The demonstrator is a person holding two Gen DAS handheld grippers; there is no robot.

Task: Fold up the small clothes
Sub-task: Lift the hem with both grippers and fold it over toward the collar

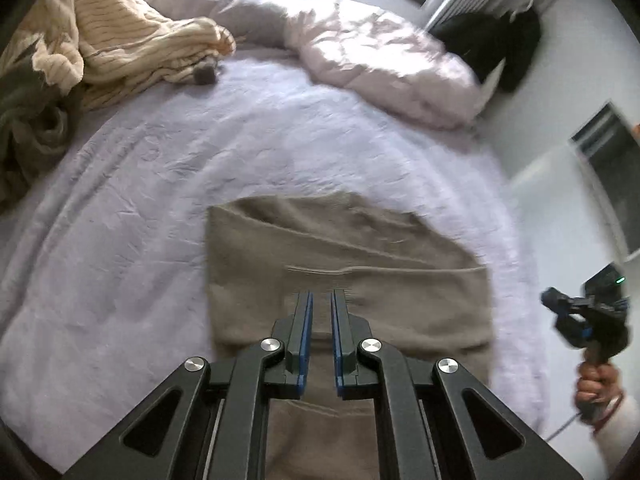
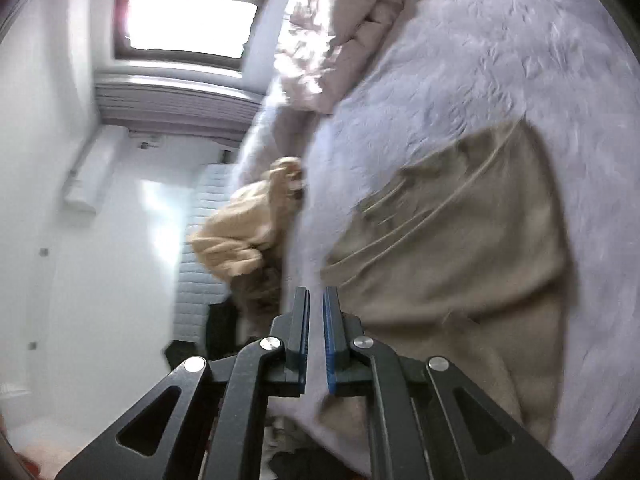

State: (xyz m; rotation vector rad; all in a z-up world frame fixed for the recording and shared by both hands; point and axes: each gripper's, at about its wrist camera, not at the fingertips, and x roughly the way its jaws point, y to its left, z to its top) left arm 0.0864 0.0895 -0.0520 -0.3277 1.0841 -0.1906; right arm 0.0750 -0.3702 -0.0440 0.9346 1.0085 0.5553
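Note:
A beige garment [image 1: 344,256] lies partly folded and flat on the white bed sheet [image 1: 140,208]. My left gripper [image 1: 321,294] hovers above the garment's near part, shut, with nothing between its blue-padded fingers. In the right wrist view the same garment [image 2: 460,232] lies to the right on the sheet, blurred by motion. My right gripper [image 2: 316,290] is raised beside the bed, shut and empty. That right gripper also shows at the right edge of the left wrist view, held in a person's hand [image 1: 596,388].
A cream knitted sweater [image 1: 104,40] and a dark green garment [image 1: 28,120] are heaped at the bed's far left. A bunched pale duvet [image 1: 360,48] lies along the back, with a black item [image 1: 496,44] beyond. A window [image 2: 188,12] and radiator [image 2: 176,104] line the wall.

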